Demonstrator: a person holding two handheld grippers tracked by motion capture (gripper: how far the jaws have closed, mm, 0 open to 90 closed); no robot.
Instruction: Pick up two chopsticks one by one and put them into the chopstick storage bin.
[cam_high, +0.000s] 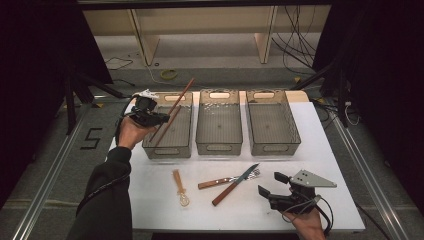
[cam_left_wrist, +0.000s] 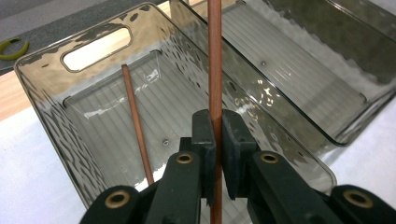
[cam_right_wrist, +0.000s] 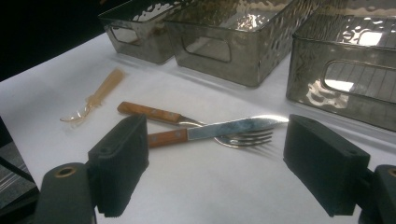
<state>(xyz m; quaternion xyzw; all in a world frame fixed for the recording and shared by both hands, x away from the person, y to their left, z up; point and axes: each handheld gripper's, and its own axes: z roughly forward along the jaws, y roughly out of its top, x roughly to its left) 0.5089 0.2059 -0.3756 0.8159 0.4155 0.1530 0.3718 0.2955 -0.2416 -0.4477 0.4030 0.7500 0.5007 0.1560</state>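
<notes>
Chopstick held over the left bin, release pending.

The left gripper (cam_high: 161, 119) has its jaws clamped on a thin round reddish-brown chopstick (cam_left_wrist: 215, 60), held slanted above the left bin (cam_high: 150, 145) at the far left of the table; a second, matching chopstick (cam_left_wrist: 137, 126) already lies inside on the ribbed floor. The next move likely calls for lowering the stick along the bin's length, then opening the jaws. All three bins are smoky translucent plastic with dimpled walls and slotted handles. The right gripper (cam_right_wrist: 215, 170) rests near right, jaws wide and empty, facing the wood-handled knife (cam_right_wrist: 219, 129), fork (cam_right_wrist: 187, 122) and translucent amber spoon (cam_right_wrist: 95, 99).
</notes>
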